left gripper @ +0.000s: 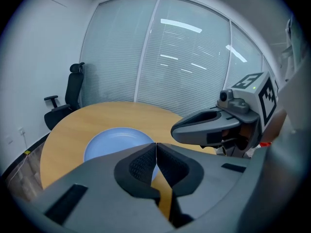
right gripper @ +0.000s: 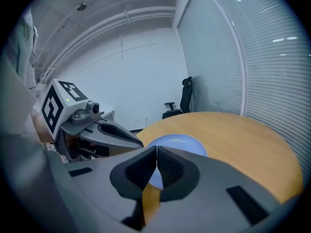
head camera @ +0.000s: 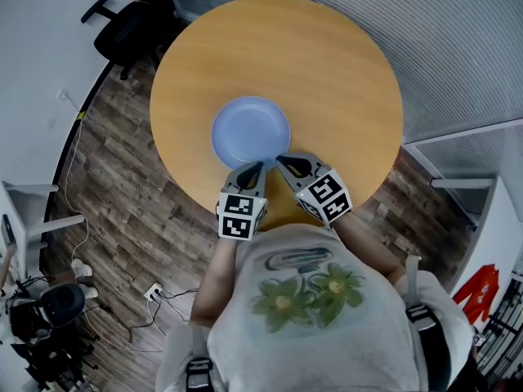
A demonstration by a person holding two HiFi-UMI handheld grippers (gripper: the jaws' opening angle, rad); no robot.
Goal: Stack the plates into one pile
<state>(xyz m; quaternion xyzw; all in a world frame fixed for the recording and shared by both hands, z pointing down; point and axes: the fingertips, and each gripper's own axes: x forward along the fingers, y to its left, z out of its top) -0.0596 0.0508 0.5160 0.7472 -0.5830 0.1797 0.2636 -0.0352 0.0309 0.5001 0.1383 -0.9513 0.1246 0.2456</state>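
One pale blue plate [head camera: 251,131] lies flat on the round wooden table [head camera: 327,72], a little toward the near side. It also shows as a blue plate [left gripper: 116,142] in the left gripper view and a blue plate [right gripper: 179,145] in the right gripper view. My left gripper [head camera: 260,167] hovers at the plate's near rim, shut with nothing between its jaws. My right gripper [head camera: 279,160] sits just to its right, also shut and empty. In each gripper view the jaws meet with no gap: left gripper [left gripper: 156,152], right gripper [right gripper: 157,155].
A black office chair [head camera: 122,24] stands at the table's far left. Frosted glass walls [head camera: 441,31] run behind and to the right. Cables and a power strip [head camera: 154,292] lie on the wood floor at the left. The person's torso is close against the table's near edge.
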